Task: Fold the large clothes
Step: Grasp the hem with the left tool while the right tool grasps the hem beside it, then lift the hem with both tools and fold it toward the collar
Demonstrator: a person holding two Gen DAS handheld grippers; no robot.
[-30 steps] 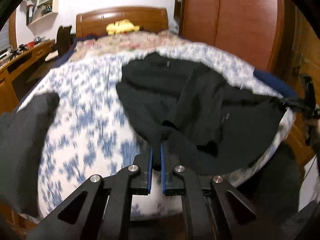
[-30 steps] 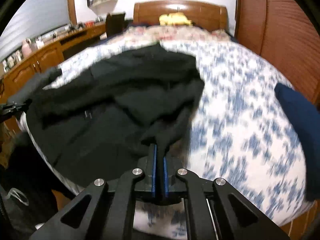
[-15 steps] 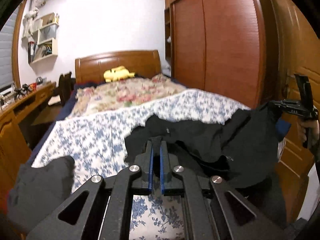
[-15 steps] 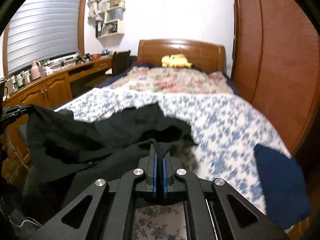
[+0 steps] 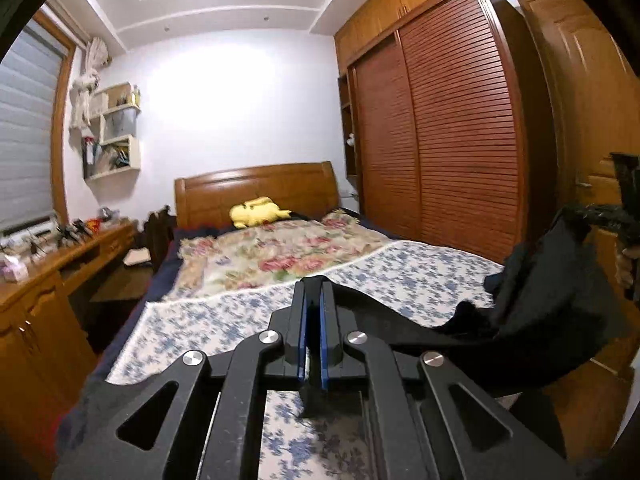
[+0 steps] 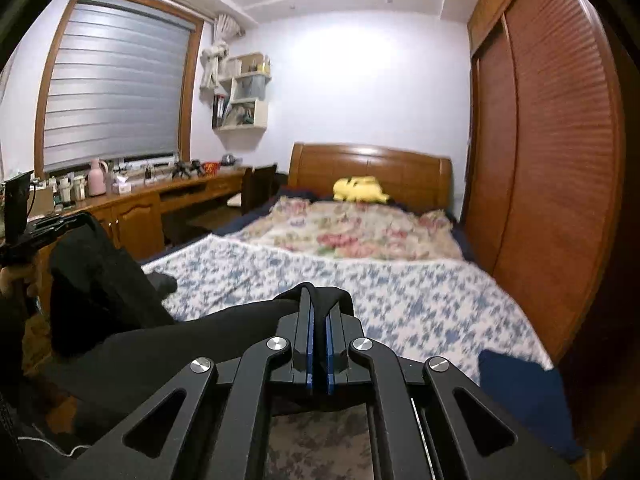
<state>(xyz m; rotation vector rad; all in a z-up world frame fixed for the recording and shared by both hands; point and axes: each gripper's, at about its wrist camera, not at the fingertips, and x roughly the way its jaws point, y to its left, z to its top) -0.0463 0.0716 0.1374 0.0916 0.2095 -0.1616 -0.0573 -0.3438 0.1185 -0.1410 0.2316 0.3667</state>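
Both hand-held grippers are up above the bed (image 5: pixel 420 276), aimed nearly level toward the headboard. The left hand-held gripper (image 5: pixel 311 292) and the right hand-held gripper (image 6: pixel 318 300) are each clamped on an edge of the black garment (image 5: pixel 552 312), which hangs stretched between them. No writing is legible. Only the right view shows the window blind (image 6: pixel 116 88); only the left shows the door (image 5: pixel 592 92).

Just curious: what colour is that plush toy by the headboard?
Yellow plush toy, clearest in the left wrist view.
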